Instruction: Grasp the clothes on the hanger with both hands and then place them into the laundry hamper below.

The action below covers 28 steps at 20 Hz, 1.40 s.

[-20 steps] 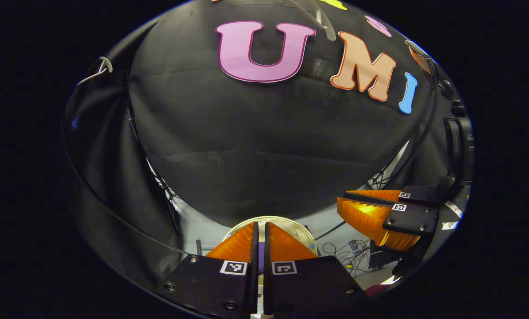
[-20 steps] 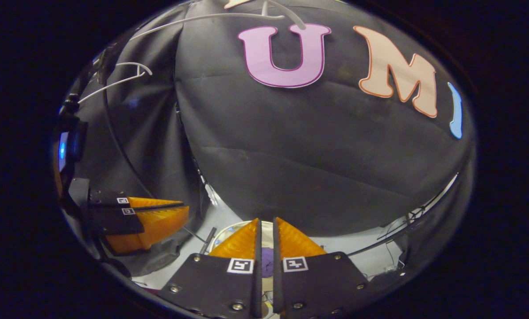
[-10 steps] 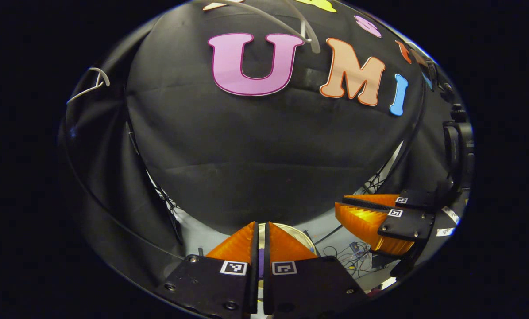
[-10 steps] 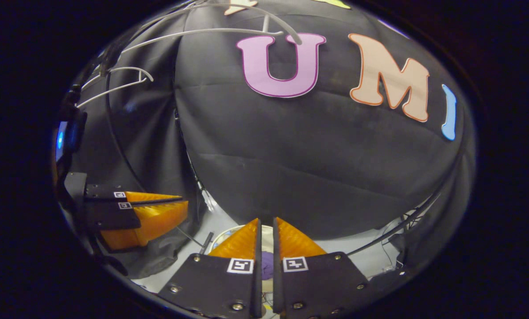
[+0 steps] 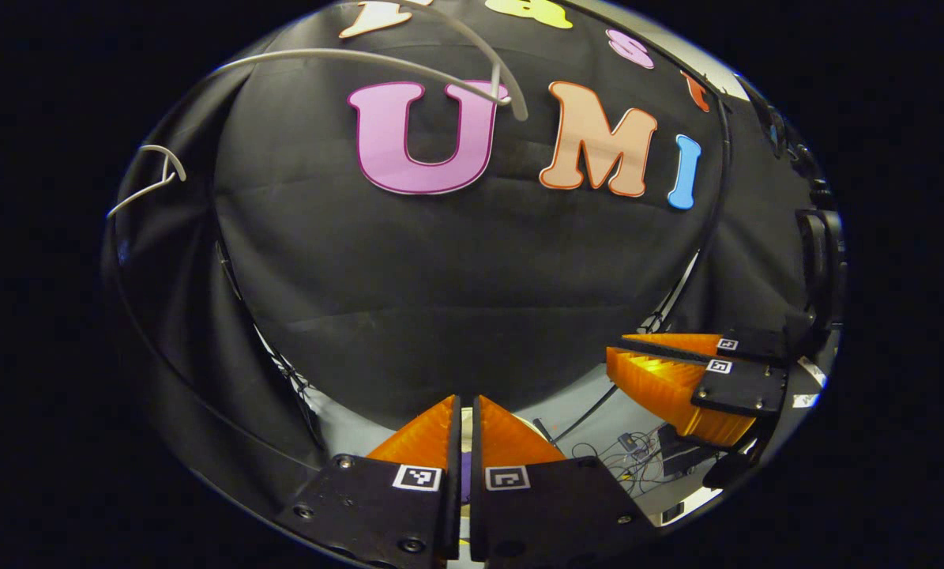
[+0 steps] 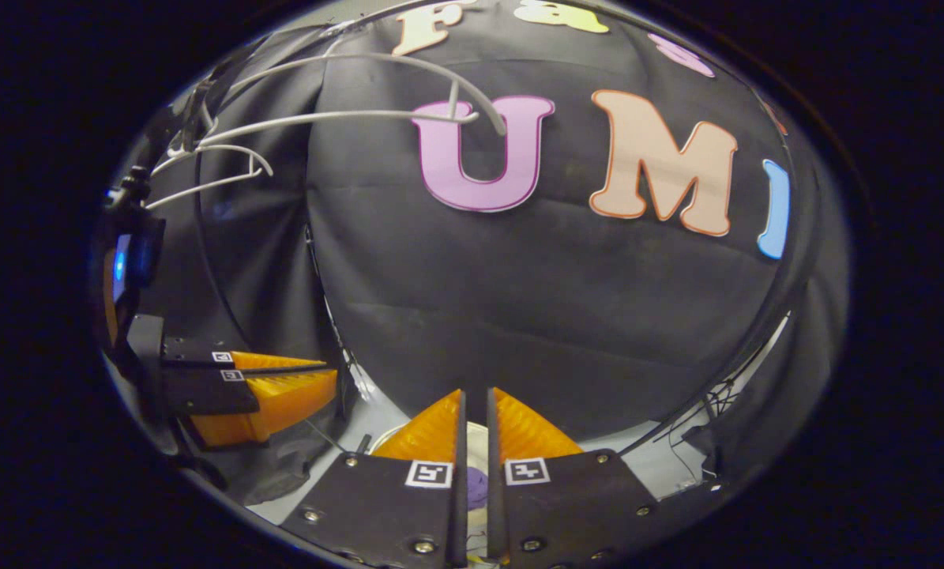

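Note:
Two bare white hangers hang high up, one (image 5: 361, 59) near the top middle and one (image 5: 152, 178) at the left; they appear again (image 6: 345, 117) in the right gripper view. Low in that view is the pale round rim of the laundry hamper (image 6: 386, 436). Purple clothes (image 6: 475, 479) lie inside it, seen through the slit between my fingers. My left gripper (image 5: 465, 399) is shut with nothing held, and so is my right gripper (image 6: 475, 393). Each appears in the other's view, the right one (image 5: 615, 348) and the left one (image 6: 331, 369), side by side above the hamper.
Black cloth walls close in the booth ahead and at the sides. A thin black frame tube (image 5: 708, 213) curves down the right. Loose cables (image 5: 629, 458) lie on the pale floor beside the hamper.
Both views have tilted upward, so the hangers and the wall have slid down in the frames and the hamper rim has sunk behind the fingers. Both grippers stay shut.

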Motion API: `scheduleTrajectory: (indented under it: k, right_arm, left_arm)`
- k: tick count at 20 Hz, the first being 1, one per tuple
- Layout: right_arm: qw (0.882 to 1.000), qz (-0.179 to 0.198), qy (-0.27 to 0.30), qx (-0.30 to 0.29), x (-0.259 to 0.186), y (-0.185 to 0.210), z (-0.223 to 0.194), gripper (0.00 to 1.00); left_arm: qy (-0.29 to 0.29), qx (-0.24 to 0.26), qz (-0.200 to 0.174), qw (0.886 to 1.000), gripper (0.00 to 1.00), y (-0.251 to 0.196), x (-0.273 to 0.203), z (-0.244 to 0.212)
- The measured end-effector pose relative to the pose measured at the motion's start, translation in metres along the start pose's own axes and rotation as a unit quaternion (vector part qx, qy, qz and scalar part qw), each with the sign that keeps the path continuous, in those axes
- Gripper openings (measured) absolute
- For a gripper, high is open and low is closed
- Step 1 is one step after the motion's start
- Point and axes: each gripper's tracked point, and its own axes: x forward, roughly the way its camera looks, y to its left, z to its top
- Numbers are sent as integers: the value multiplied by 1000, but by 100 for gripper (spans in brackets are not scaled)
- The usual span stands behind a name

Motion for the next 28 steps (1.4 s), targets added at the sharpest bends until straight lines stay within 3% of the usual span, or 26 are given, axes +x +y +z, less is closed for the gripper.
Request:
scheduleTrajectory:
  k: [8, 13, 21, 22, 24, 25, 28]
  right_arm:
    - [997, -23, -71, 3, -85, -37, 28, 10]
    - [994, -16, -110, -3, -139, -60, 33, 10]
    - [983, -19, -183, -6, -248, -85, 49, 13]
    - [981, -18, -191, -5, -260, -87, 50, 22]
    - [979, -17, -203, -8, -285, -93, 49, 25]
    - [978, -17, -208, -10, -295, -97, 49, 26]
    - [974, -16, -225, -10, -320, -104, 51, 52]
  left_arm:
    - [-68, 5, 9, 998, 6, -49, -51, 28]
    - [-112, 10, 7, 994, 6, -94, -98, 44]
    - [-212, 19, 30, 977, 6, -143, -196, 77]
    - [-222, 17, 26, 975, 6, -149, -206, 79]
    - [-237, 14, 27, 971, 18, -163, -232, 72]
    - [-244, 13, 28, 969, 17, -169, -245, 71]
    - [-257, 14, 25, 966, 38, -188, -266, 74]
